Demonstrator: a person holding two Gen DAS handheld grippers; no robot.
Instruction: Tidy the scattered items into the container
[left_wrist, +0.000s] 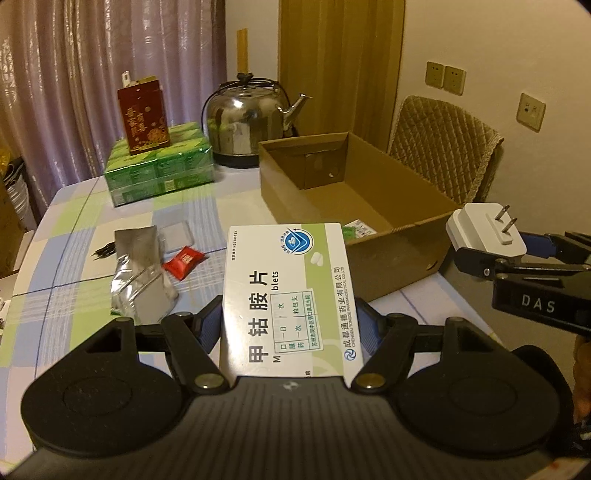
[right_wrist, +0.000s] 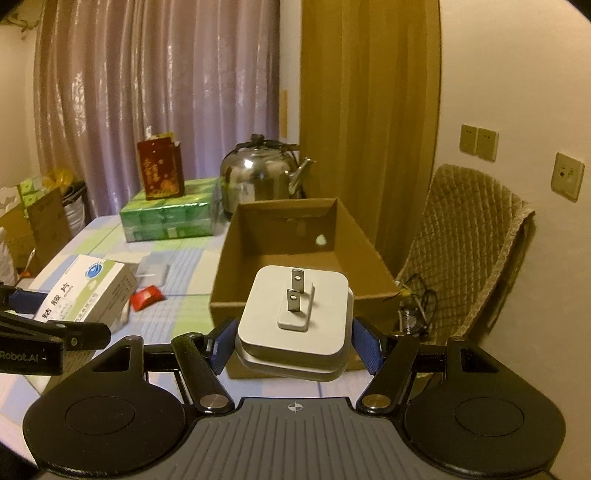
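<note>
Cardboard box is sitting open on the checked tablecloth, just ahead of both tongs, and both are carrying cargo toward it. Starting at the left: loose bits are lying out on the cloth, a silver foil pouch, a clear packet and a red sweet wrapper, all well short of the box and waiting their turn. Moving along, the left gripper is pinching a white medicine carton by its long sides, blue pads pressing in, the carton lying flat and pointing up toward the box's near wall. The carton's far end is overlapping that near rim in the left wrist view, so the box looks to be just ahead and to the right of it.

Over on the right, the right gripper is clamping a white plug adapter, prongs up, with the box opening straight ahead and beyond it.

My read: both loads are needing to clear the near wall before letting go. Carry each one well over the brown floor of the box, keep the two tongs from crossing, and lower before releasing so the adapter is not bouncing. The box already seems to be holding small packets at its near-left corner, so I'd be aiming for bare floor.
</note>
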